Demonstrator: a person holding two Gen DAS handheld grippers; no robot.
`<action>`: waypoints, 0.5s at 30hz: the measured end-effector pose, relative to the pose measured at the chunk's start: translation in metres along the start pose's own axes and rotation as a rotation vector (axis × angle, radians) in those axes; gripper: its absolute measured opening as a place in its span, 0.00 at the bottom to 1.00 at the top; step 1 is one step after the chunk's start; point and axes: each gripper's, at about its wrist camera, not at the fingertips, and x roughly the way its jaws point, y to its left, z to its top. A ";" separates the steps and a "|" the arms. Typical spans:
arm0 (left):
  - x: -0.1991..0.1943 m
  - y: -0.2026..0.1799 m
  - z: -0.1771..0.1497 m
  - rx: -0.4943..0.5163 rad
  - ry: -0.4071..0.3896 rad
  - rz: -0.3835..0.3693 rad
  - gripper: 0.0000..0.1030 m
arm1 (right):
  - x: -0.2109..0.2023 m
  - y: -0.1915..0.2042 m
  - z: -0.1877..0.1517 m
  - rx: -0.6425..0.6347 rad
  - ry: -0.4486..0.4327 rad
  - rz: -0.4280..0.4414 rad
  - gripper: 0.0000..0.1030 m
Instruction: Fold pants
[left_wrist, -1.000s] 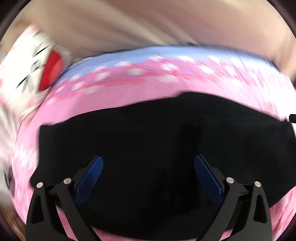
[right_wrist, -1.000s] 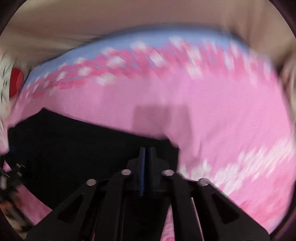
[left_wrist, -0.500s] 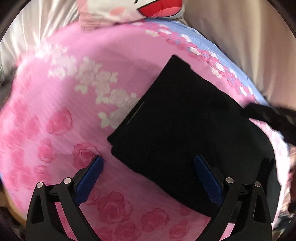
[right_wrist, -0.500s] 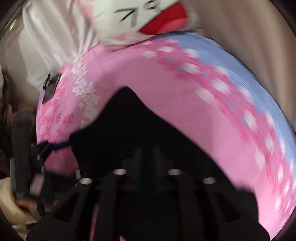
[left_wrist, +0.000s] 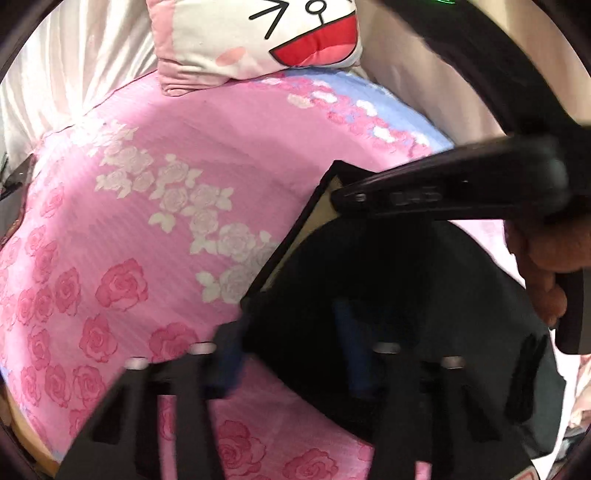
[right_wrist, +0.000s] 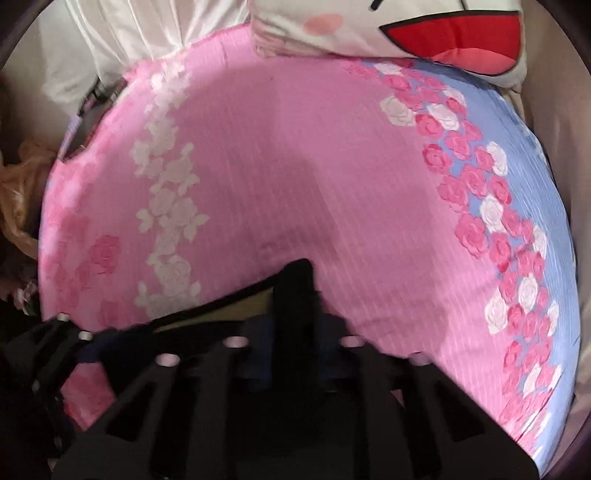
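Note:
Black pants (left_wrist: 406, 280) lie folded on a pink rose-print bed sheet (left_wrist: 155, 229). In the left wrist view my left gripper (left_wrist: 291, 354) is open, its blue fingers astride the pants' near left corner. My right gripper (left_wrist: 340, 194) reaches in from the right and is shut on the pants' far corner, lifting it so the pale lining shows. In the right wrist view the right gripper (right_wrist: 293, 291) is shut on a pinch of the black pants (right_wrist: 207, 317); the left gripper shows at the lower left edge (right_wrist: 66, 343).
A white cartoon-face pillow (left_wrist: 269, 33) lies at the head of the bed; it also shows in the right wrist view (right_wrist: 406, 26). A white curtain (left_wrist: 62, 62) hangs at the left. The sheet turns blue (right_wrist: 543, 206) along the right edge.
The left gripper has moved in onto the pants' near corner and its fingers have narrowed. The right gripper has lifted the far corner, still shut on it.

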 end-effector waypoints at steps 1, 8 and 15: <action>-0.003 0.000 0.003 -0.004 0.003 -0.024 0.22 | -0.010 -0.003 -0.004 0.012 -0.027 0.014 0.08; -0.084 -0.082 -0.002 0.221 -0.152 -0.067 0.18 | -0.132 -0.045 -0.082 0.154 -0.266 0.112 0.08; -0.170 -0.244 -0.065 0.588 -0.216 -0.349 0.20 | -0.252 -0.117 -0.280 0.434 -0.445 0.084 0.08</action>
